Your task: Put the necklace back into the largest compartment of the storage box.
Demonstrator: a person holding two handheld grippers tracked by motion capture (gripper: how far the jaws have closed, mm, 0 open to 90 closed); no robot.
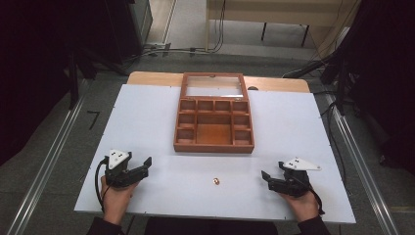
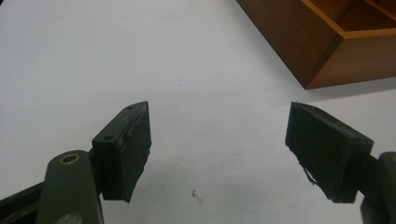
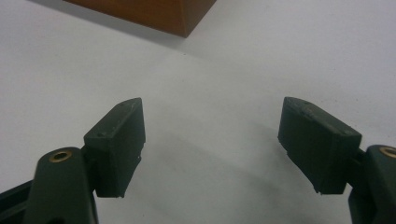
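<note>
At the bottom of the high view, two hands come in over the near edge of the white table (image 1: 147, 122). The left gripper (image 1: 142, 167) sits at the lower left of the frame and the right gripper (image 1: 268, 178) at the lower right, well apart. Between them, low in the centre, lies a small round golden object (image 1: 216, 182), too small to identify.

The left gripper view gives what the high view cannot: the left gripper (image 2: 218, 154) has its jaws spread wide with bare table between them, gripping nothing. At that frame's upper right is a corner of the wooden box (image 2: 322, 51).

In the right gripper view, the right gripper (image 3: 212, 147) is likewise wide apart and empty, with the wooden box (image 3: 154, 14) corner at top centre.

Farther up the high view, the wooden box (image 1: 214, 147) shows whole at mid-frame, its compartments looking bare and its glass lid (image 1: 214, 84) open at the far side.
</note>
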